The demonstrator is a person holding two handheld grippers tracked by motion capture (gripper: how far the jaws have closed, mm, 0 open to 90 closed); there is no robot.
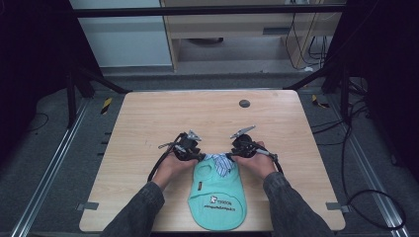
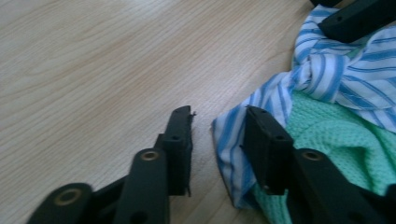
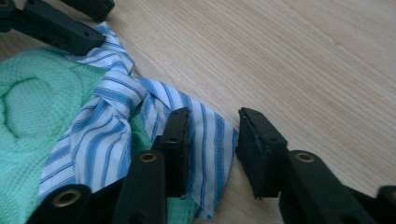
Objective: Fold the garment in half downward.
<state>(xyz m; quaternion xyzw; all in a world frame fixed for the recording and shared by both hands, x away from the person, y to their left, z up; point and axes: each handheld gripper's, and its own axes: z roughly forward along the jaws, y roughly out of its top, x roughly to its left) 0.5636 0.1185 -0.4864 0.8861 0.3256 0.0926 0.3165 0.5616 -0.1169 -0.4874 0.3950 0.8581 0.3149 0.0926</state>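
On the table [image 1: 148,123] I see the garment [image 1: 217,200] lying at the near edge, in the middle. Its collar [image 1: 221,163] points away from me. My left gripper [image 1: 200,157] sits at the collar's left corner and my right gripper [image 1: 232,157] at its right corner, the collar between them.

Overhead view; two close table-level views

I see 1 light wooden table [image 1: 148,123] carrying a mint-green garment [image 1: 217,197] with a blue-striped collar [image 1: 221,163].
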